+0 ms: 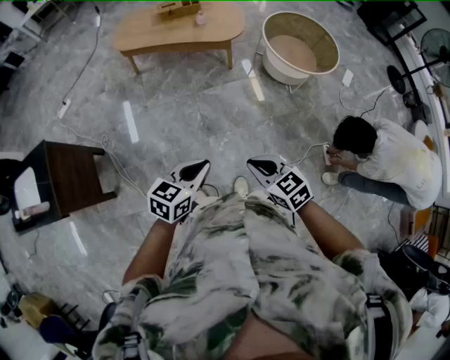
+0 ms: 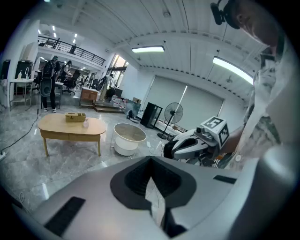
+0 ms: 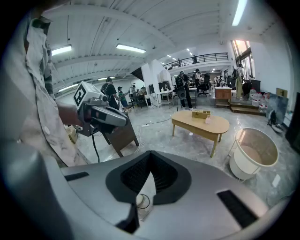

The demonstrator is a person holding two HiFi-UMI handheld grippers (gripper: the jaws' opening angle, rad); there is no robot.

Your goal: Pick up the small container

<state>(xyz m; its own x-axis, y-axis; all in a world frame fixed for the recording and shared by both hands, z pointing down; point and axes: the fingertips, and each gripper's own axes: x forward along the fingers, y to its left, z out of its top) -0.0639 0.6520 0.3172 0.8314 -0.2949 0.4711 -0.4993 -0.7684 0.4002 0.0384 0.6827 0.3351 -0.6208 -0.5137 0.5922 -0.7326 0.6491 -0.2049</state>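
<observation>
The small container (image 1: 200, 17) is a pale pinkish bottle standing on the oval wooden table (image 1: 148, 31) far ahead, next to a wooden box (image 1: 178, 8). It also shows in the left gripper view (image 2: 86, 123) and in the right gripper view (image 3: 207, 120). My left gripper (image 1: 200, 167) and right gripper (image 1: 256, 166) are held close to my chest, side by side, pointing forward, far from the table. Both are shut with nothing between the jaws, as their own views confirm for the left gripper (image 2: 152, 185) and the right gripper (image 3: 145, 187).
A round white tub (image 1: 300, 49) stands right of the table. A dark side table (image 1: 67, 176) is at my left. A person (image 1: 383, 158) crouches on the marble floor at my right beside cables (image 1: 309, 151). A standing fan (image 1: 422, 63) is at the far right.
</observation>
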